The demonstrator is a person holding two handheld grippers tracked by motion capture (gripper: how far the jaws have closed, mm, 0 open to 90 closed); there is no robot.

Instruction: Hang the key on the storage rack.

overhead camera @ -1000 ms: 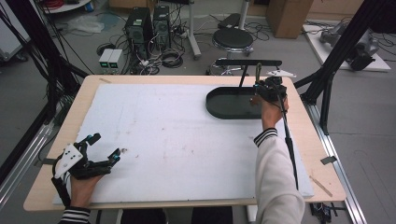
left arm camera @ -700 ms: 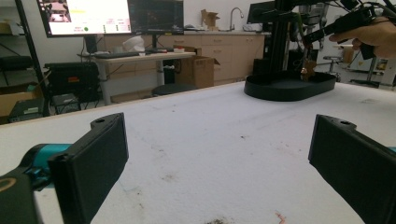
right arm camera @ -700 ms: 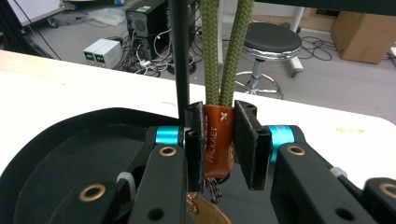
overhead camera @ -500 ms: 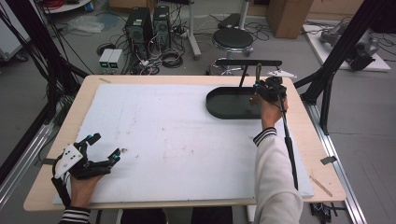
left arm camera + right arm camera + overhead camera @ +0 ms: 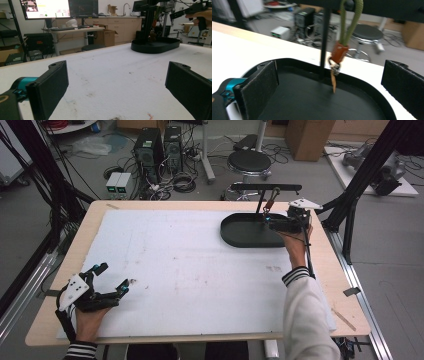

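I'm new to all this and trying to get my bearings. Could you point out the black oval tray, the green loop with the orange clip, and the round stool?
black oval tray [image 5: 239, 231]: high view, bare left floor.
green loop [image 5: 352, 23]: right gripper view, right strand.
round stool [image 5: 249, 161]: high view, seat top.

Table [image 5: 60, 270] edged in pale wood, topped by a matt white, slightly rough, stained sheet [image 5: 190, 265]; oval tray [image 5: 317, 105] of smooth matt black plastic; hanging loop [image 5: 350, 20] of green woven cord with an orange-brown sleeve [image 5: 339, 53] and metal ring [image 5: 334, 65]
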